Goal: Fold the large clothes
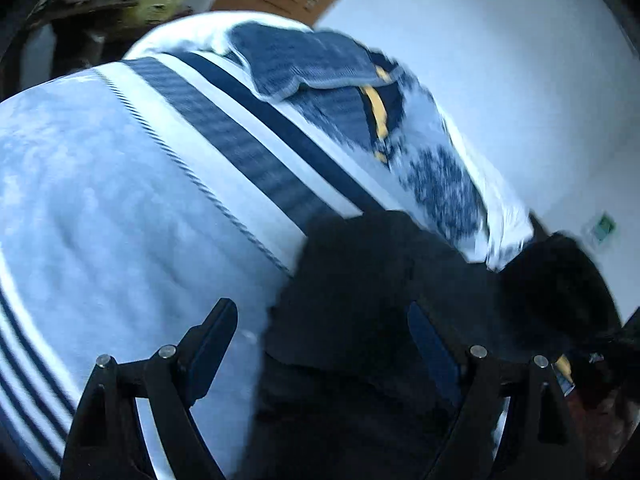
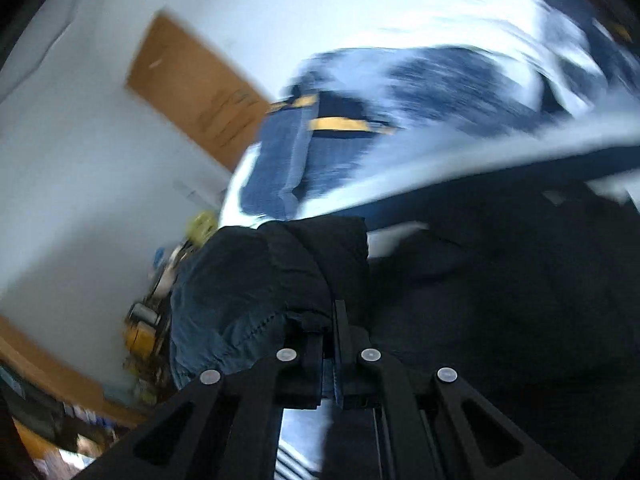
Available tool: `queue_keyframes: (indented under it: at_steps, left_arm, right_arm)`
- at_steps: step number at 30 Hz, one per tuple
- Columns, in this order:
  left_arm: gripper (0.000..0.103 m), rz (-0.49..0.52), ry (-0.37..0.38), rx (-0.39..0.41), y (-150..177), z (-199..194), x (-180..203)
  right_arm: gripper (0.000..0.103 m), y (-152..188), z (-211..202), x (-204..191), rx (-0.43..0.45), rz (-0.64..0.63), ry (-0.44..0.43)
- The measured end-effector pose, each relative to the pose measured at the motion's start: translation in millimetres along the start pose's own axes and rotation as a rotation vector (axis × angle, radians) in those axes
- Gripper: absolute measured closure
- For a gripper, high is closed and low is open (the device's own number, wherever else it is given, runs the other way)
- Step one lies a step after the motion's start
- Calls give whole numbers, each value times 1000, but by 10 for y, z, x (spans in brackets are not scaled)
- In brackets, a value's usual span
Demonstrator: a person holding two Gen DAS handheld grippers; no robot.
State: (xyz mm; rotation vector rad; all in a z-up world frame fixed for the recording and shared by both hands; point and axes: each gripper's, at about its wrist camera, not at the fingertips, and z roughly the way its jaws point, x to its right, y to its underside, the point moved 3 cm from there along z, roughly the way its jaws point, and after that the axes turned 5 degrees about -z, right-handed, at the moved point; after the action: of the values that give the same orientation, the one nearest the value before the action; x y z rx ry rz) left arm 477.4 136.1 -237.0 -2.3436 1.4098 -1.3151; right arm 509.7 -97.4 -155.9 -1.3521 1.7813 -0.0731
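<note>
The right gripper (image 2: pixel 329 344) has its jaws clamped on a dark, stitched, soft-looking garment (image 2: pixel 256 280); the left gripper (image 1: pixel 320 332) hangs with jaws wide over the striped bedspread (image 1: pixel 120 184).

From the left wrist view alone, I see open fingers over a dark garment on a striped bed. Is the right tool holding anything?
Observer: Yes. The right tool is shut on a fold of the dark garment.
Operator: Is that cloth flat or bunched there?
Observer: Bunched; a stitched hem curls just left of the fingers.
Operator: Anything beyond it that I lack?
Observer: A cluttered shelf stands beside the bed, under a brown board on the wall.
</note>
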Motion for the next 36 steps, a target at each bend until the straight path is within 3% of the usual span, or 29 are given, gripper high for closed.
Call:
queue_keyframes:
  at_steps: [4,6,8,11,16,18,21,23,28,32,36]
  left_arm:
    - [16,60,-17,-79,180,342,263]
    - [16,102,-84,-105,271,527,313]
    - [17,167,-182,-133,367,663,314]
    - [17,183,-213,-167,437,708,250]
    - [17,174,-218,-136,397,617,158]
    - [17,160,-218,-130,375,603,109]
    - [23,144,-212,-128,353,619,73]
    - [36,148,-204,-138,358,649,66]
    - [50,178,-222,-143,374,724,109]
    - [59,184,-217,-142,368,735,114]
    - [61,183,-223,-140,378,755,103]
  right_arm:
    - [94,79,332,894,-36,85,43]
    - [86,165,439,1202,-95,105,55]
    - [41,316,398,1371,-113,117,94]
    - [25,477,148,1310,-67,-18,148]
    - [25,750,81,693,-83,-434,293]
    - [25,785,152,427,-86,-538,286]
    - [25,725,299,178,-93,-552,227]
    - [25,723,474,117,-124,-523,218]
    - [25,796,888,119,-199,-534,321]
    - [23,969,385,316,-150,-547,274]
    - [21,1092,58,650,-138,-634,365]
